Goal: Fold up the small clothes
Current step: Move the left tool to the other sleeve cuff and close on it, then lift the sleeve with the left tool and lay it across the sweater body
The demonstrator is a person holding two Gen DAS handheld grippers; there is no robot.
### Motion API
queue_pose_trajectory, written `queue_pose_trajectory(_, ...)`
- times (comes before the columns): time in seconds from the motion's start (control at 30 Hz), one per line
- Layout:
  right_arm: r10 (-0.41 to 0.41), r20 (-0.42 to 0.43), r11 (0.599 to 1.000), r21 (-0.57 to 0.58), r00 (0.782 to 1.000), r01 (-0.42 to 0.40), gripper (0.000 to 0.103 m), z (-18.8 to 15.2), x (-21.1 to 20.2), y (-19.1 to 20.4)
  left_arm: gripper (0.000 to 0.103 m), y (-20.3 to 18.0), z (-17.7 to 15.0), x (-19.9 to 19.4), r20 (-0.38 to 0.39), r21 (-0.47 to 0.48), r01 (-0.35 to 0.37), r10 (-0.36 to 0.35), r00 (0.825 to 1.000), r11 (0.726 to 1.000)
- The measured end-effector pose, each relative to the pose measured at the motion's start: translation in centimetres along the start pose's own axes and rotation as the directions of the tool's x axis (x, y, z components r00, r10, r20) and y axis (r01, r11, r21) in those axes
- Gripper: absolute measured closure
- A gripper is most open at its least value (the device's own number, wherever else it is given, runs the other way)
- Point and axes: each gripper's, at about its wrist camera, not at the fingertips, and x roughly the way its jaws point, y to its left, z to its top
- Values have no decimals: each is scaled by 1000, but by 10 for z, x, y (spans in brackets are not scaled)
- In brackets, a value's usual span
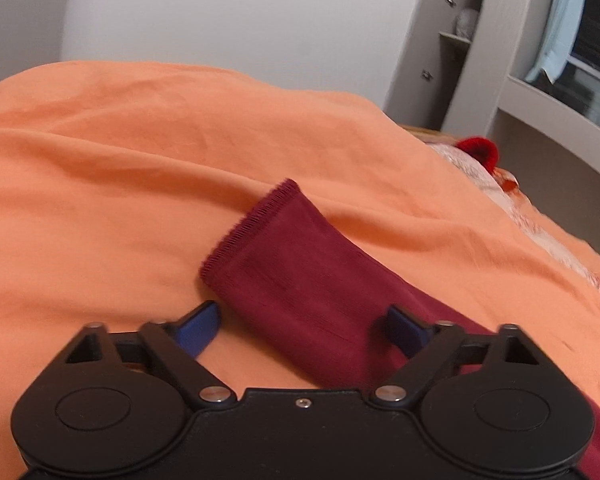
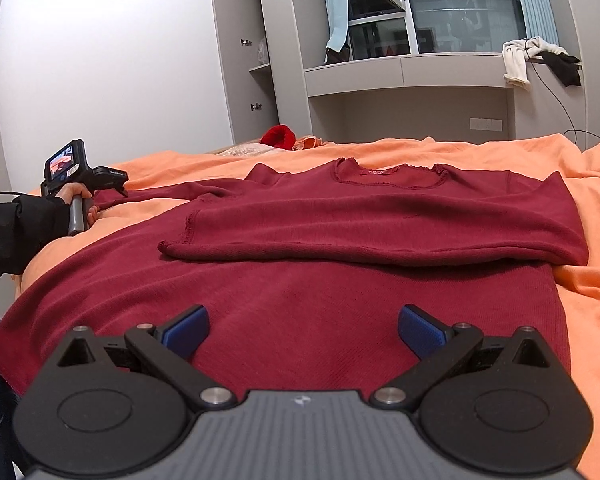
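Lying spread on the orange bedsheet [image 2: 500,152], the dark red shirt [image 2: 340,240] has its neckline end folded back over the body, with one sleeve [image 1: 284,256] stretched out to the left. That sleeve runs between the fingers of the left gripper [image 1: 300,328]; its jaws stand wide and the blue pads do not press the cloth, the cuff lying just ahead of them. The right gripper [image 2: 303,330] hovers over the shirt's lower part, jaws wide apart and holding nothing. A hand [image 2: 78,200] in a black sleeve grips the left gripper's handle. Behind the bed stand a grey cupboard [image 2: 252,60] and a window [image 2: 460,4].
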Motion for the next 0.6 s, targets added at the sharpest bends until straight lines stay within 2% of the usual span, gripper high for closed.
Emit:
queue_pose_trajectory(0.07, 0, 0, 1000, -1, 1000, 0, 0, 0, 0, 1, 34, 6, 1, -2, 18, -38, -4, 5, 1000, 999)
queue_pose_trajectory(0.13, 0, 0, 1000, 0, 1000, 0, 0, 0, 0, 1, 60, 12, 2, -3, 26, -72, -10, 12, 1000, 997)
queue_pose_trajectory(0.17, 0, 1, 1000, 0, 1000, 0, 0, 0, 0, 1, 64, 16, 2, -4, 29, -90, -11, 14, 999, 996)
queue_pose_trajectory(0.23, 0, 1, 1000, -1, 1000, 0, 0, 0, 0, 0, 83, 20, 2, -5, 36, -118, -1, 5, 999, 993)
queue_pose_trajectory(0.3, 0, 0, 1000, -1, 1000, 0, 0, 0, 0, 0, 94, 23, 2, -7, 46, -133, 32, -26, 999, 991)
queue_pose_trajectory(0.43, 0, 0, 1000, -1, 1000, 0, 0, 0, 0, 0, 96, 19, 9, -22, 106, -115, 87, -75, 992, 990)
queue_pose_trajectory(0.6, -3, -1, 1000, 3, 1000, 3, 0, 1, -1, 0, 97, 3, 26, -61, 211, -17, 173, -166, 963, 985)
